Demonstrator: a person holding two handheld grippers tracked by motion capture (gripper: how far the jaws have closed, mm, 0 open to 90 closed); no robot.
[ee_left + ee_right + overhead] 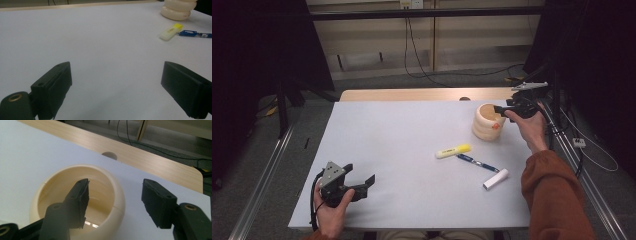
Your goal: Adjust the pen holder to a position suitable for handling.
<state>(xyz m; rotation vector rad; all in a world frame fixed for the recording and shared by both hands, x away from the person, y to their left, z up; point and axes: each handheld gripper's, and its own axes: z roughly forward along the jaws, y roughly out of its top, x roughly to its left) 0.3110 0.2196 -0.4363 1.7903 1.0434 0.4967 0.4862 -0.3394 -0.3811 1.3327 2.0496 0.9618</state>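
A cream ribbed cup (488, 122) stands upright at the table's far right. My right gripper (499, 111) reaches over it from the right. In the right gripper view its jaws straddle the cup's rim (117, 195), with one jaw inside the hollow and the other outside, and a gap shows between the outer pad and the wall. The right gripper (115, 185) is open. My left gripper (360, 173) rests at the front left of the white table (387, 130), open, with bare table between its jaws (115, 75).
A yellow highlighter (453, 150), a blue pen (477, 163) and a white cylinder (496, 179) lie right of centre, in front of the cup. A wooden strip (412, 94) runs along the table's far edge. Cables cross the floor beyond it.
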